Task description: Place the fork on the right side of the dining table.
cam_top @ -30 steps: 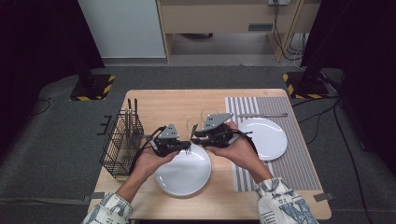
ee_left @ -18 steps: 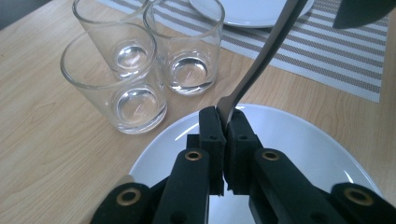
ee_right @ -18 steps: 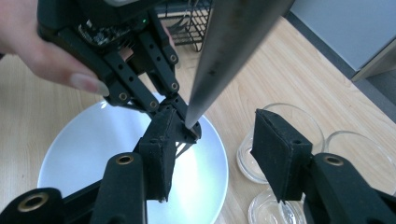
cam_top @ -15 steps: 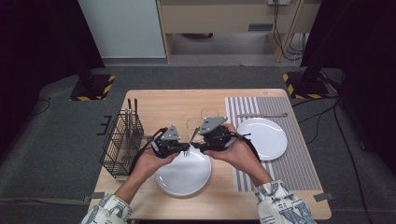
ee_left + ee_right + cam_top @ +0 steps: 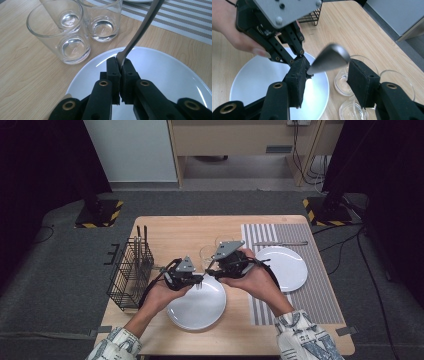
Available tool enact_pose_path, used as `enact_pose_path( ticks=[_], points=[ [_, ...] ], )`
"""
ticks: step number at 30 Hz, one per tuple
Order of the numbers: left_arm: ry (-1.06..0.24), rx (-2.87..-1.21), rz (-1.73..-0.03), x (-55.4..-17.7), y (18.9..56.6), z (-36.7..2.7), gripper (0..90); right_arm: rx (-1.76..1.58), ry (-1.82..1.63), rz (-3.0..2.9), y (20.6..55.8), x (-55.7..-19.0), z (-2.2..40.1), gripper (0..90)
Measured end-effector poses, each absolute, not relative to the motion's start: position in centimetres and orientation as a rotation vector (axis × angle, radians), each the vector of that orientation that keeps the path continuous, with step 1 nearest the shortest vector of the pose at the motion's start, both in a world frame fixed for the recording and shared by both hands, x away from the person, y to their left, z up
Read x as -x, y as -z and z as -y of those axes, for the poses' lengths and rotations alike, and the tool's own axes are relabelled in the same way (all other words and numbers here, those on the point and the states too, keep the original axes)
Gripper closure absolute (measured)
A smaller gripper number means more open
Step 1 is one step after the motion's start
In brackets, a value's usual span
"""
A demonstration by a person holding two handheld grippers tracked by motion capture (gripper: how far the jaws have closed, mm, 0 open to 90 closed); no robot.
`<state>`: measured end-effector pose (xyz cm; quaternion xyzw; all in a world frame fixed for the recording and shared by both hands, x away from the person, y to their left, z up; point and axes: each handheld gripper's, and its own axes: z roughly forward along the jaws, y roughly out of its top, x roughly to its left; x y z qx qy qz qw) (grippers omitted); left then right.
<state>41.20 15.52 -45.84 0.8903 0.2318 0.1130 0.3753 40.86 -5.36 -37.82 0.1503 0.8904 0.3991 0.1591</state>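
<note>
My left gripper (image 5: 197, 281) (image 5: 121, 65) is shut on the neck of a metal utensil (image 5: 140, 32), just above a white plate (image 5: 197, 307) (image 5: 162, 75). The jaws hide the utensil's working end. Its handle rises toward my right gripper (image 5: 212, 267) (image 5: 325, 67). The right jaws have just been opening and now stand apart. The rounded handle end (image 5: 329, 58) lies between the pads, and neither pad presses on it. The left gripper (image 5: 299, 58) faces it closely in the right gripper view.
Two empty glasses (image 5: 207, 254) (image 5: 60, 32) stand just behind the front plate. A second white plate (image 5: 287, 265) and a knife (image 5: 280, 243) lie on a striped mat (image 5: 320, 290) at the right. A black wire basket (image 5: 131, 272) stands at the table's left edge.
The right gripper has edged slightly left toward the left one. The left hand has kept still over the front plate.
</note>
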Motion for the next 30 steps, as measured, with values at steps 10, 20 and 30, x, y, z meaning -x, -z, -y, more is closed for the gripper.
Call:
enact_pose_path(
  ticks=[10,20,30],
  points=[
    [-0.273,-2.292,-0.588,-41.2,46.1,-15.1,87.0,-0.455,-1.172,-2.511,37.5,-41.2,5.2,49.6],
    [-0.253,-2.273,-0.589,-41.2,46.1,-15.5,87.6,-0.496,-1.141,-2.477,37.6,-41.5,5.8,50.8],
    [-0.236,-2.265,-0.596,-41.3,46.0,-15.8,88.1,-0.558,-1.145,-2.455,38.9,-42.3,7.1,50.7]
  ],
)
